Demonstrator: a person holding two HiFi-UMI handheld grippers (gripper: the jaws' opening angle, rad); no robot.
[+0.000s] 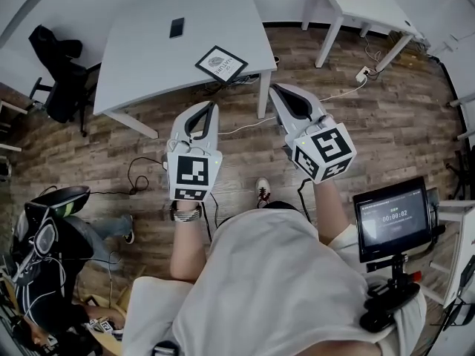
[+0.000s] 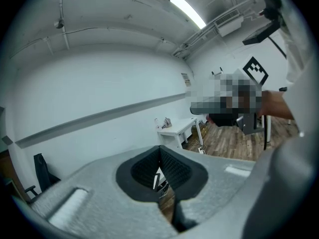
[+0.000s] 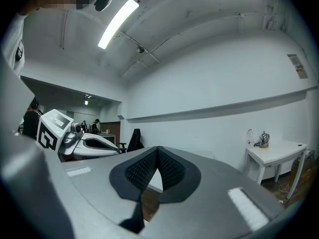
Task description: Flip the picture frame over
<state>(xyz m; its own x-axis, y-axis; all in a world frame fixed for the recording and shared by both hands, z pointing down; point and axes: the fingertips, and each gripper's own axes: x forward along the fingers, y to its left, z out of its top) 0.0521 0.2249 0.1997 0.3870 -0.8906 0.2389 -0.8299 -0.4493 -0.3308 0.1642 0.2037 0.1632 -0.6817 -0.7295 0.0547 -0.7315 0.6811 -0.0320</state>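
- Hovering short of the table, the left gripper is holding its jaws pressed together, empty.
- The right gripper is doing likewise.
- The picture frame is lying at the table's near edge.

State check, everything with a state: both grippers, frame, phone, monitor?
left gripper: shut, empty, short of the table.
right gripper: shut, empty.
picture frame: flat at the table's near edge, picture side up, untouched.
phone: flat on the table, screen dark.
monitor: on, showing a timer.
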